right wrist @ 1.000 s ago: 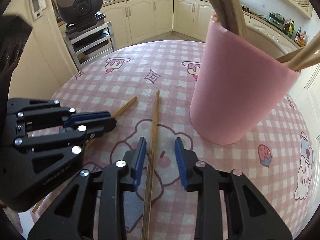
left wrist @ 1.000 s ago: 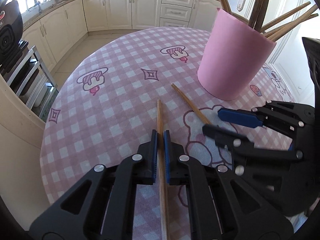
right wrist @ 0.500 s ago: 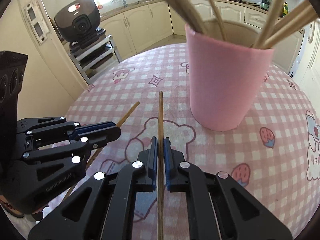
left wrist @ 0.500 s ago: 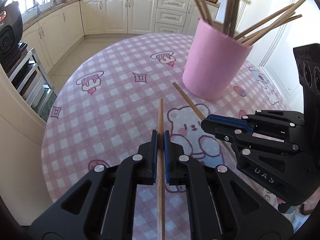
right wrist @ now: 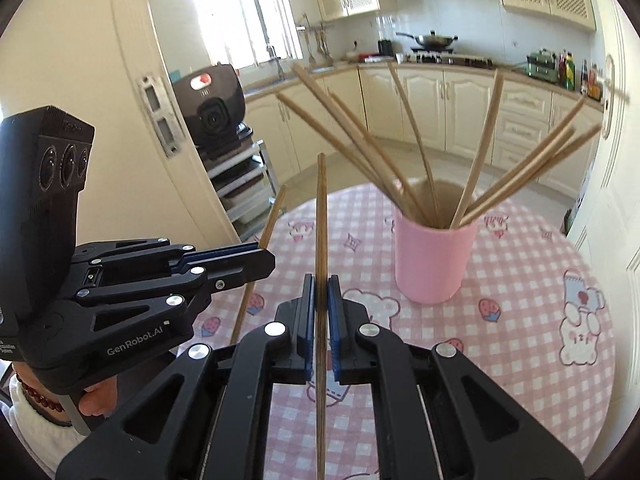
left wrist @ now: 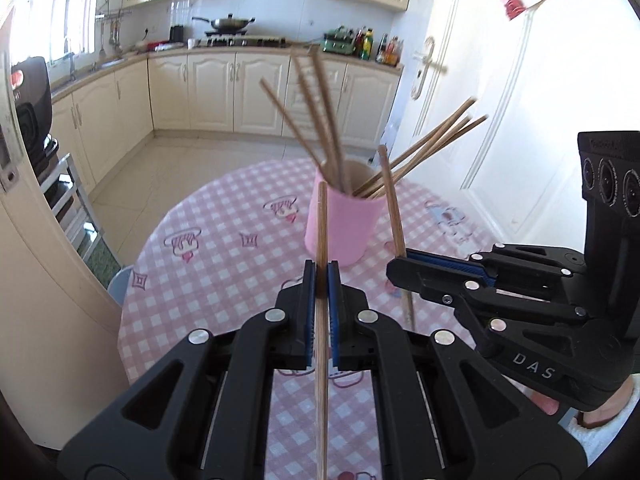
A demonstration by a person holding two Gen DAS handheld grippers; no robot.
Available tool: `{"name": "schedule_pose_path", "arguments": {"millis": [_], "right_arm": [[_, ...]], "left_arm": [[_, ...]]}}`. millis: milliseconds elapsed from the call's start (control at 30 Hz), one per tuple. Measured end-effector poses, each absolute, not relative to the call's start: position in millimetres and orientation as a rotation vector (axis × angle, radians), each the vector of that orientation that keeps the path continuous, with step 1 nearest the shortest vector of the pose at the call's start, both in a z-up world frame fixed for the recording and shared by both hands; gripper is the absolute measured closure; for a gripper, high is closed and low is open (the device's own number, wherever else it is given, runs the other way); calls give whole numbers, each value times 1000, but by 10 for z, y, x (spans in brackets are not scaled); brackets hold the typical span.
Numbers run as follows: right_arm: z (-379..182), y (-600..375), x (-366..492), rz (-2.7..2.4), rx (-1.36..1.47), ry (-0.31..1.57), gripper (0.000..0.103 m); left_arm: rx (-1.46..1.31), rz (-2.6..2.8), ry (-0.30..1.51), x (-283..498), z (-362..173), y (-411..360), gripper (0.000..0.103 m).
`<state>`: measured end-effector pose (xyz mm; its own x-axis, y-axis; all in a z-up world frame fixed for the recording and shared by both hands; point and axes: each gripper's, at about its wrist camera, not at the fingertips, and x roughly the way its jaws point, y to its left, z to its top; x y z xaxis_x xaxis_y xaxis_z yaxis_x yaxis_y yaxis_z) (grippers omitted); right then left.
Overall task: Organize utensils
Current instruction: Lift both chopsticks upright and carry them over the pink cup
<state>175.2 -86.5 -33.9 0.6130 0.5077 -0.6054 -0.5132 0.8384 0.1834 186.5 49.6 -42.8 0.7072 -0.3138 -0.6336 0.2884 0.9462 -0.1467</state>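
My left gripper [left wrist: 321, 270] is shut on a wooden chopstick [left wrist: 322, 220] and holds it in the air above the table. My right gripper [right wrist: 321, 282] is shut on a second wooden chopstick [right wrist: 321, 216], also lifted. Each gripper shows in the other's view: the right one [left wrist: 394, 266] with its chopstick [left wrist: 392, 200], the left one [right wrist: 268, 256] with its chopstick [right wrist: 272, 216]. A pink cup [left wrist: 340, 226] holding several chopsticks stands upright on the table ahead of both grippers; it also shows in the right wrist view [right wrist: 434, 262].
The round table [left wrist: 208, 264] has a pink checked cloth with cartoon prints. Its left edge drops off beside a cream fridge [left wrist: 36, 304]. Kitchen cabinets [left wrist: 240, 92] line the far wall. A white door [left wrist: 472, 92] is at the right.
Both grippers have lifted their chopsticks off the table and pulled back and up from the pink cup. The right gripper closed on its chopstick one second ago.
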Motion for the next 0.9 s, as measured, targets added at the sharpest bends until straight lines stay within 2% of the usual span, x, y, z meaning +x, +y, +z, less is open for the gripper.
{"name": "schedule_pose_path", "arguments": {"millis": [400, 900], "right_arm": [[49, -1193, 1524, 520, 27, 538, 98], [574, -1429, 1639, 424, 67, 299, 98]], "left_arm": [[-74, -356, 530, 1542, 94, 375, 97], [-104, -352, 384, 1817, 585, 168, 97]]}}
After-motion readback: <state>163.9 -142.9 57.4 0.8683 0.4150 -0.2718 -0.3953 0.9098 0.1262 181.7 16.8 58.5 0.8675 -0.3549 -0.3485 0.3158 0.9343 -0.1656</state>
